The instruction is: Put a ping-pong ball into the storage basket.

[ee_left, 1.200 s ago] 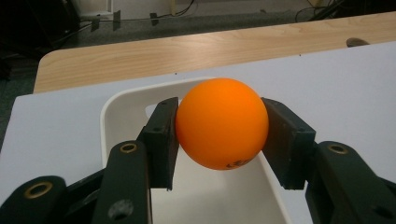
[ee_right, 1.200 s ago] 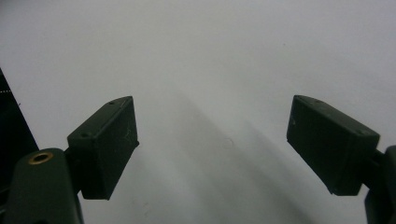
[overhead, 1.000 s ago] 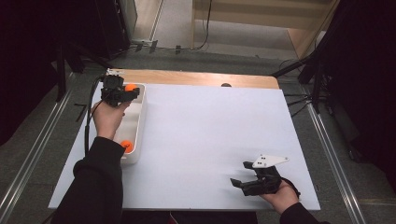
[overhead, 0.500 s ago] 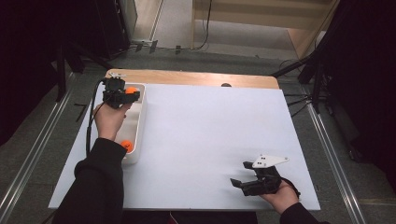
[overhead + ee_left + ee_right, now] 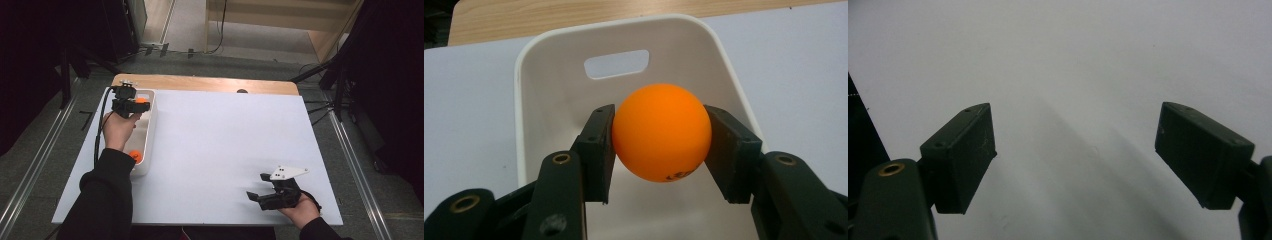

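Observation:
An orange ball (image 5: 660, 131) sits between the black jaws of my left gripper (image 5: 660, 147), and both pads press on its sides. In the high view that left gripper (image 5: 131, 104) hovers over the far end of a white bin (image 5: 151, 118) at the table's left edge, with the held ball (image 5: 142, 100) showing as an orange spot. A second orange ball (image 5: 135, 156) lies in the near end of the bin. My right gripper (image 5: 256, 194) rests low at the front right of the table. Its jaws stand wide apart over the bare white surface (image 5: 1075, 150).
The white bin (image 5: 549, 75) has a handle slot (image 5: 616, 63) in its far wall. A white sheet (image 5: 225, 145) covers the table, with a wooden strip (image 5: 200, 84) along the far edge. Dark stands and cables lie beyond the table on both sides.
The left hand has shifted only slightly over the bin with the ball still held. The right hand has kept still.

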`<state>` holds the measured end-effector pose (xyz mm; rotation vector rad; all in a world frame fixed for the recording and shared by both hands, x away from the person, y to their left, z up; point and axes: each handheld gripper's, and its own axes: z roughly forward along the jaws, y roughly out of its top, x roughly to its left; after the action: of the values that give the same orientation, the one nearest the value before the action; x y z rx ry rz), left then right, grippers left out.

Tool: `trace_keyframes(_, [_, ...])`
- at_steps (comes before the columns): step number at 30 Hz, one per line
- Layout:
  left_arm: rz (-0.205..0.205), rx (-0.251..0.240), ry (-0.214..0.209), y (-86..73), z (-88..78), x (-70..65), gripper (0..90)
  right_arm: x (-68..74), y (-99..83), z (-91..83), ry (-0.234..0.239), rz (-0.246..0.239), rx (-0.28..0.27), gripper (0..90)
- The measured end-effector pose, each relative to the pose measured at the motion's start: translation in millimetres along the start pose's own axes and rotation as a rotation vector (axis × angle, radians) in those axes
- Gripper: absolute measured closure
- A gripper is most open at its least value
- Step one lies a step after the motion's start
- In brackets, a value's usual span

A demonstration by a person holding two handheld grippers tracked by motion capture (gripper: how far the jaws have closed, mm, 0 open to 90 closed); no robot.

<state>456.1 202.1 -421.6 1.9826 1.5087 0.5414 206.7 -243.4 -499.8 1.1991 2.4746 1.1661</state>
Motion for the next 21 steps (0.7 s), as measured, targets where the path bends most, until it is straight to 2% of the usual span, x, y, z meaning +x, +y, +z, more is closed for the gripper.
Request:
trace_keyframes(7, [-0.007, -0.002, -0.007, 0.4, -0.6, 0.3, 49.8, 0.0, 0.0, 0.4, 0.004, -0.003, -0.001, 14.9])
trace_keyframes(12, [-0.040, -0.004, -0.026, 1.7, -1.4, 3.2, 37.9, 0.1, 0.0, 0.3, 0.003, -0.003, 0.000, 15.0])
trace_keyframes(14, [-0.056, -0.007, -0.043, 2.0, -2.5, 5.1, 36.6, 0.6, -0.1, 0.0, 0.004, 0.002, 0.004, 15.0])
trace_keyframes(18, [-0.070, -0.013, -0.060, 2.9, -4.7, 7.0, 33.7, 0.2, 0.0, 0.3, 0.003, -0.001, 0.002, 14.9])
trace_keyframes(21, [-0.062, -0.008, -0.071, 4.5, -6.4, 7.0, 29.0, 0.3, 0.2, 0.3, 0.002, 0.000, 0.003, 15.0])
